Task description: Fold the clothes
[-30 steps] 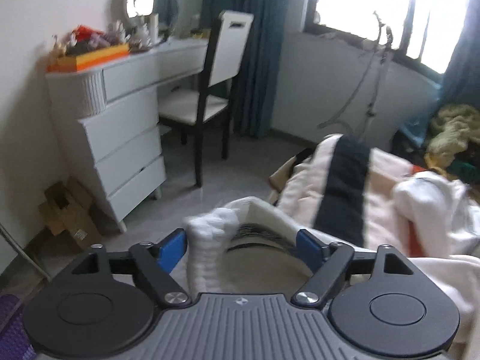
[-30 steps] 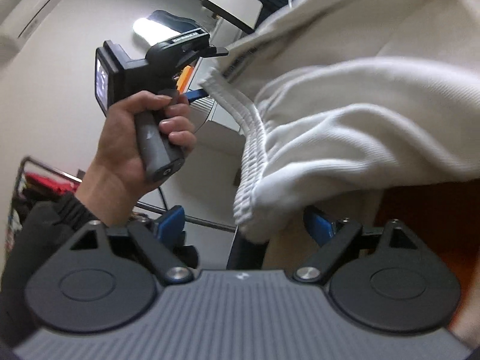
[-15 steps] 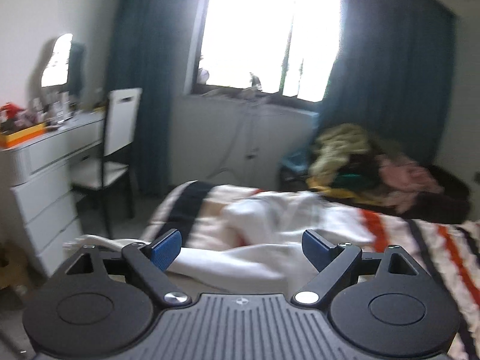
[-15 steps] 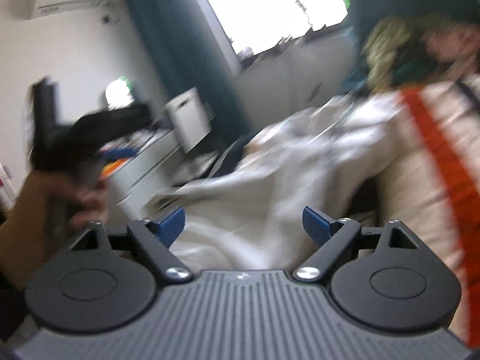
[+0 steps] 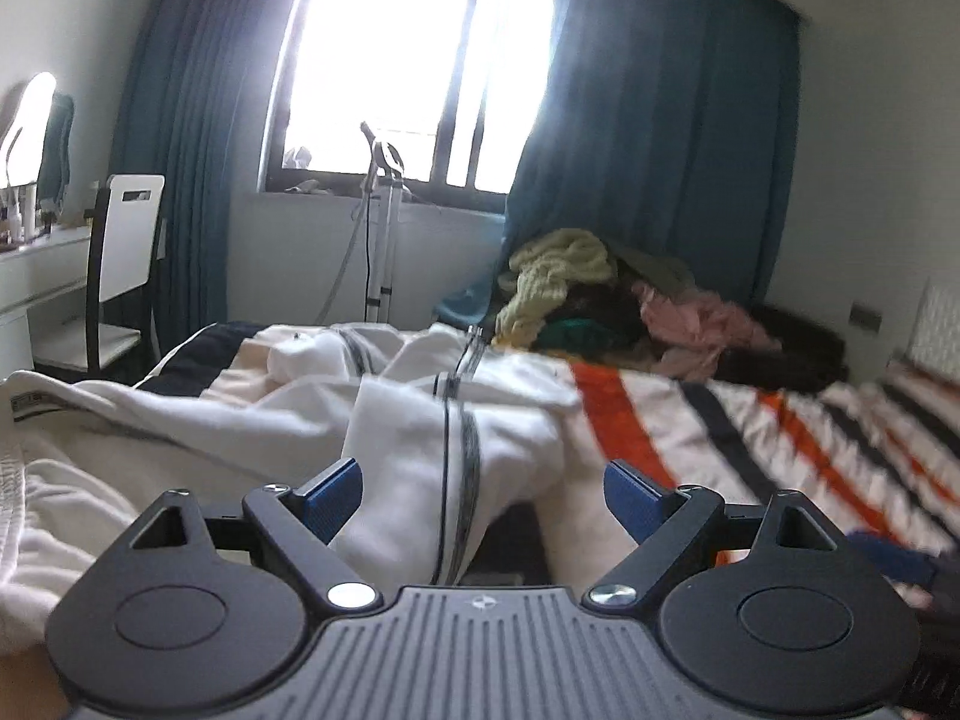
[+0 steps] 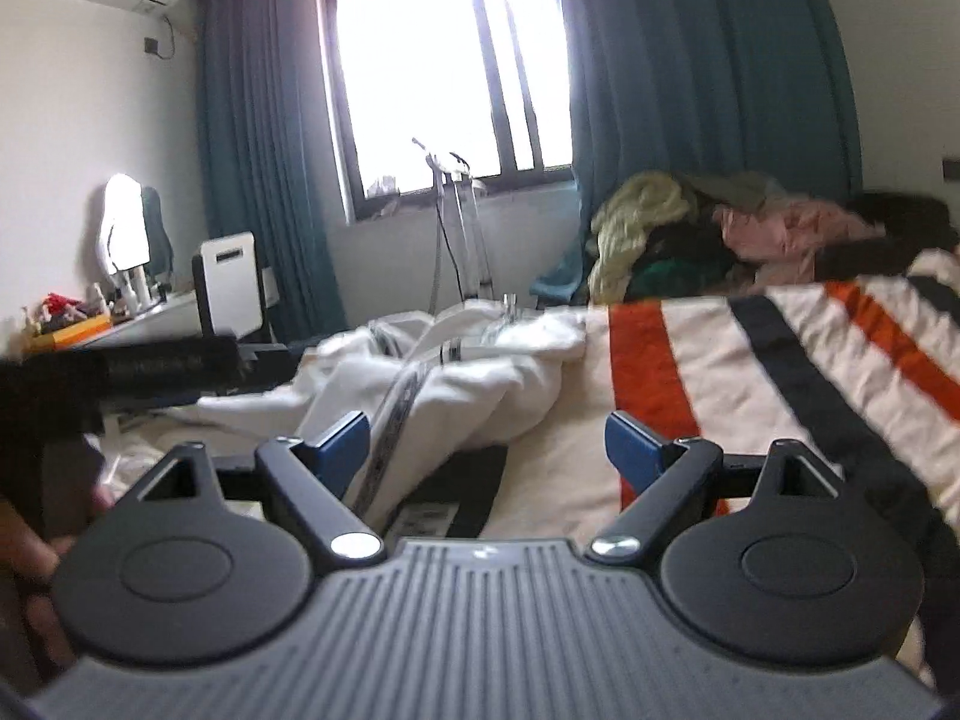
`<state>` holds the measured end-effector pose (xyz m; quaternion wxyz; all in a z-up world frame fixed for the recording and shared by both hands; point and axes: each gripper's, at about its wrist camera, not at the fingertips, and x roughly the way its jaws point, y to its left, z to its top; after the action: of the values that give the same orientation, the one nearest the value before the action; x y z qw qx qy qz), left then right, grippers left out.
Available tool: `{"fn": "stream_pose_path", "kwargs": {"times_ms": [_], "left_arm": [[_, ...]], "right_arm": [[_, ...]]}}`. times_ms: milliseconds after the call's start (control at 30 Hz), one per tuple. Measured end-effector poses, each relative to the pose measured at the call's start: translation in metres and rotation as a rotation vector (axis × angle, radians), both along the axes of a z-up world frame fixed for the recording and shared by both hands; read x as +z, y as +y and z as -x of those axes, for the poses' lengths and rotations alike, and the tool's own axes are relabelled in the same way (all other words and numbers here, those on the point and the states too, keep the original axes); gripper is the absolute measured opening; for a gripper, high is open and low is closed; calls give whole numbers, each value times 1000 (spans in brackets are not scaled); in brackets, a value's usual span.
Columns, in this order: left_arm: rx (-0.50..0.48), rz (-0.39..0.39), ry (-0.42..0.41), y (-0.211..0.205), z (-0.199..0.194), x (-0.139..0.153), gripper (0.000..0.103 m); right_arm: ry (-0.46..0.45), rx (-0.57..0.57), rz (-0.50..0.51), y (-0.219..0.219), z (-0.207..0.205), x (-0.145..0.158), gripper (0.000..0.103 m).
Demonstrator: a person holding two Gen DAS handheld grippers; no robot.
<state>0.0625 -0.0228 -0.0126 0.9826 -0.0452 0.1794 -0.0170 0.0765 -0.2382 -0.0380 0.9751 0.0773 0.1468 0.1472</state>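
Note:
A white zip-up garment (image 5: 420, 420) lies crumpled on the striped bed cover (image 5: 750, 420); it also shows in the right wrist view (image 6: 480, 372). My left gripper (image 5: 483, 495) is open and empty, hovering just above the garment's near part by the zipper. My right gripper (image 6: 486, 447) is open and empty, low over the garment's right side and the bed cover (image 6: 720, 372). The left gripper's body and the hand on it show blurred at the left of the right wrist view (image 6: 72, 384).
A heap of other clothes (image 5: 630, 300) lies at the far side of the bed under the blue curtain (image 5: 660, 150). A white dresser (image 5: 36, 276) and a chair (image 5: 120, 252) stand to the left. A stand with cables (image 5: 384, 228) is by the window.
Both grippers held the white garment's ribbed hem a second ago and have let it go. Both swung up and right to face the bed and window; the garment now lies on the bed.

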Motion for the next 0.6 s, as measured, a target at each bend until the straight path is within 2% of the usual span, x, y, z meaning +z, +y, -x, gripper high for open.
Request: {"fn": "stream_pose_path", "kwargs": {"times_ms": [67, 167, 433, 600], "left_arm": [[-3, -34, 17, -1, -2, -13, 89], [-5, -58, 37, 5, -5, -21, 89], [-12, -24, 58, 18, -11, -25, 89], [-16, -44, 52, 15, -10, -24, 89]], "right_arm": [[37, 12, -10, 3, -5, -10, 87], [32, -1, -10, 6, -9, -10, 87], [-10, -54, -13, 9, -7, -7, 87], [1, -66, -18, 8, -9, -8, 87]]}}
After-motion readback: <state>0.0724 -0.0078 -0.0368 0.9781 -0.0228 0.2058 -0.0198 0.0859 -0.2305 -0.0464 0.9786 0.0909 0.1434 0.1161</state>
